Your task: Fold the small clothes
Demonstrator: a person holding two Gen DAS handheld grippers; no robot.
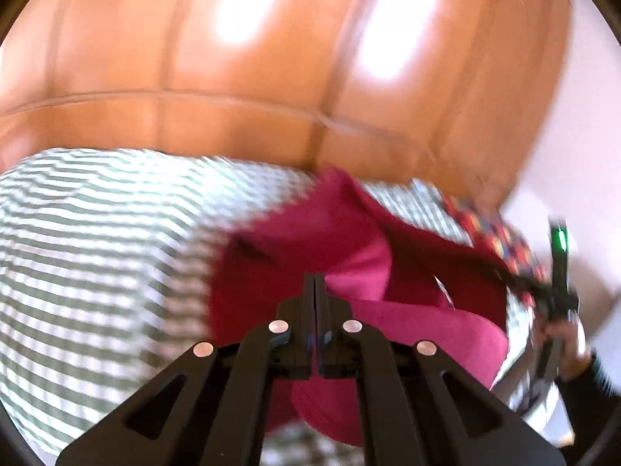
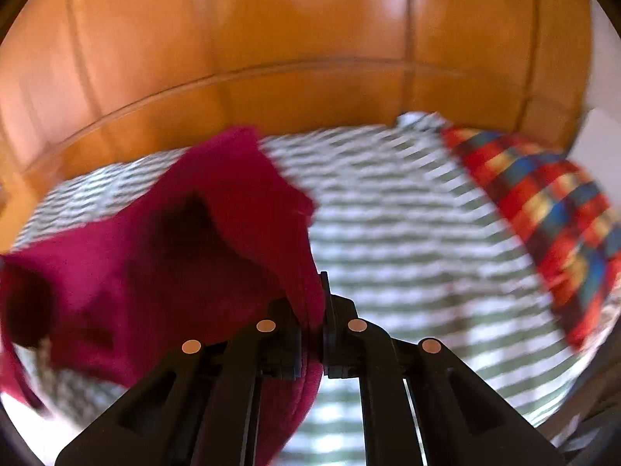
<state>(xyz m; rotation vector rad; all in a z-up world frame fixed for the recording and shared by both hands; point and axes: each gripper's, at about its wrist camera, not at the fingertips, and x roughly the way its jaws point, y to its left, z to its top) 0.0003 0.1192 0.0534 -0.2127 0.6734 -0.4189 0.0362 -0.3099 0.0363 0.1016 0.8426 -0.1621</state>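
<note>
Bed w/ green-white striped sheet [image 1: 89, 240], wooden headboard [image 2: 271, 39] behind | magenta garment [image 2: 163, 256] hung lifted btwn both grippers, over sheet | L gripper [image 1: 314, 277] clamped on its edge | R gripper [image 2: 323, 277] pinched its hem | plaid pillow [image 2: 543, 209] far right

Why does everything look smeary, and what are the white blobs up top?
Left wrist view: motion blur smears the green-and-white striped sheet and the magenta cloth garment; the blobs are glare on the shiny orange wooden headboard. Right wrist view: the same smear, with the red-and-blue checked pillow streaky; the fisheye lens bends straight edges.
</note>
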